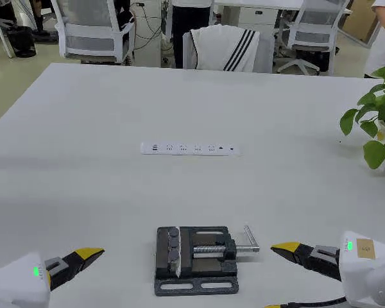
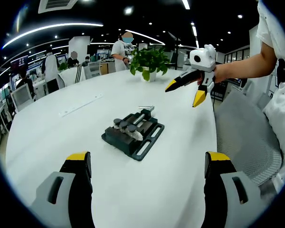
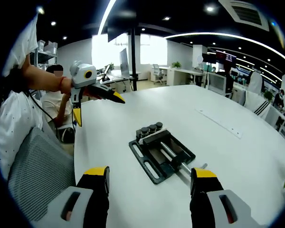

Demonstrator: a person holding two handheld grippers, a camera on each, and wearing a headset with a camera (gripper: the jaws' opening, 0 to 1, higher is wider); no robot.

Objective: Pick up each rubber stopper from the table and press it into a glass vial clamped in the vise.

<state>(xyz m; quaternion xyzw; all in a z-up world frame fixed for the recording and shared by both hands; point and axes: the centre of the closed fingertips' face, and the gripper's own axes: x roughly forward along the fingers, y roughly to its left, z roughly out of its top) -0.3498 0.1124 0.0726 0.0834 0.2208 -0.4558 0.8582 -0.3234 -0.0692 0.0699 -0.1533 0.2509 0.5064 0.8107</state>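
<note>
Jaws spread wide and empty on left gripper, likewise on right gripper. Straight ahead of both, between them on the table: vise, three glass vials clamped in a row, dark rubber stoppers seemingly seated on top already. Row running away from the person, along the vise's left end. Nearer the left gripper, so probably better placed for pressing down.

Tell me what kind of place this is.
Most likely an open-plan office: office chairs stand behind a big white table, a power strip lies on it, and a potted plant sits at its edge.
</note>
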